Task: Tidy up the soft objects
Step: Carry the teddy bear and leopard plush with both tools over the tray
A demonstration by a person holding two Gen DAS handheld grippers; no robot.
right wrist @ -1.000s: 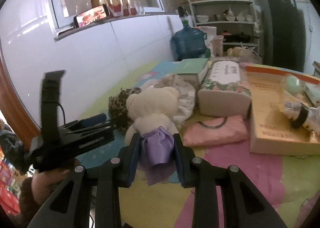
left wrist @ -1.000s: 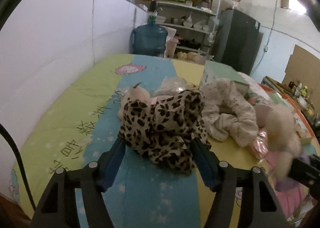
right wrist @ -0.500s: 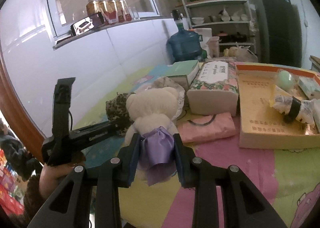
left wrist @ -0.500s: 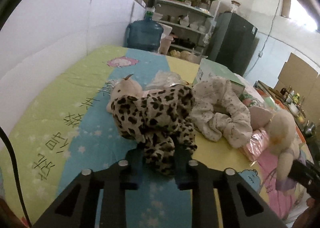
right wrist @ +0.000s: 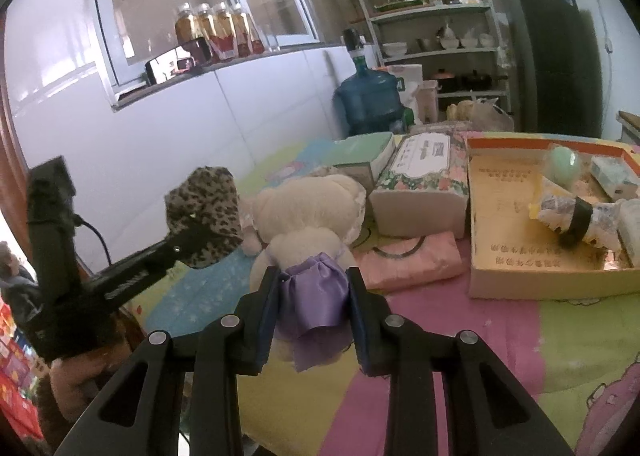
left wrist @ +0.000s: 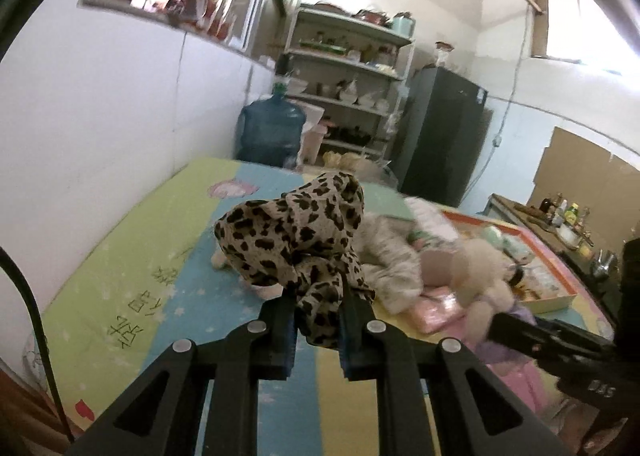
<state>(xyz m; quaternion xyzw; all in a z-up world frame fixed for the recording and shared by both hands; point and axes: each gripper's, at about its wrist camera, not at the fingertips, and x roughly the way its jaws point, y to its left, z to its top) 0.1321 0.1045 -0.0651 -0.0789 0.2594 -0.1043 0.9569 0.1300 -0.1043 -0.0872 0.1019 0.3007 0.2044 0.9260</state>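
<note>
1. My left gripper (left wrist: 318,306) clamps the leopard cloth (left wrist: 296,232), lifted above the striped bedspread (left wrist: 160,248).
2. My right gripper (right wrist: 312,296) pinches the teddy bear (right wrist: 310,216) by its purple skirt.
3. Water jug (right wrist: 370,98) and shelves (right wrist: 436,28) at twelve o'clock.

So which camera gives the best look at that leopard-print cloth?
The left wrist view: the leopard-print cloth fills the middle, pinched by the left gripper, spots sharp. The right wrist view shows it only small, off to the side, partly behind that gripper.
</note>
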